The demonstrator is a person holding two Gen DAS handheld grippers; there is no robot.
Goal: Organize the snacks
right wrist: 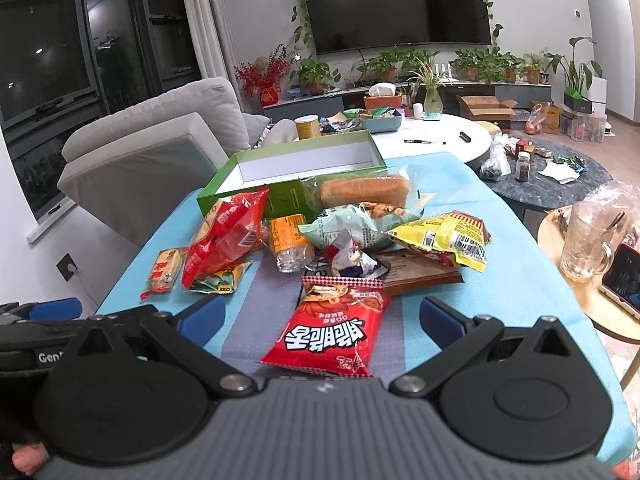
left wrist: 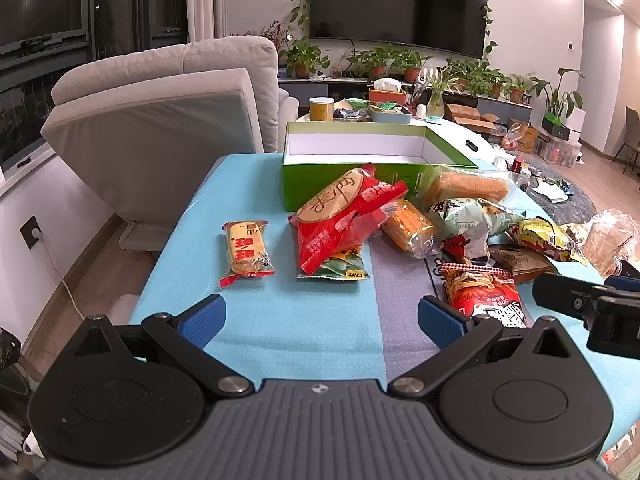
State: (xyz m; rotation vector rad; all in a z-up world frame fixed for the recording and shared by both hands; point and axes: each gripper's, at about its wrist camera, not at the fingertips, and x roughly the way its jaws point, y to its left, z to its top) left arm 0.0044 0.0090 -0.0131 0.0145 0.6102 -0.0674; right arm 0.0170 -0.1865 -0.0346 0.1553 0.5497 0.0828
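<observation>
Right wrist view: our right gripper, jaws wide open, has the red crinkly noodle-snack packet lying lengthwise right between them; left gripper open too.

We saw a grey sofa beside dark windows, a wall-mounted television above potted plants, and ceiling lights reflected in its screen.

The black gripper body at the left edge of the right wrist view shows white letters "Gen". The flat red snack bag beside it has big white Korean letters, upside down.
</observation>
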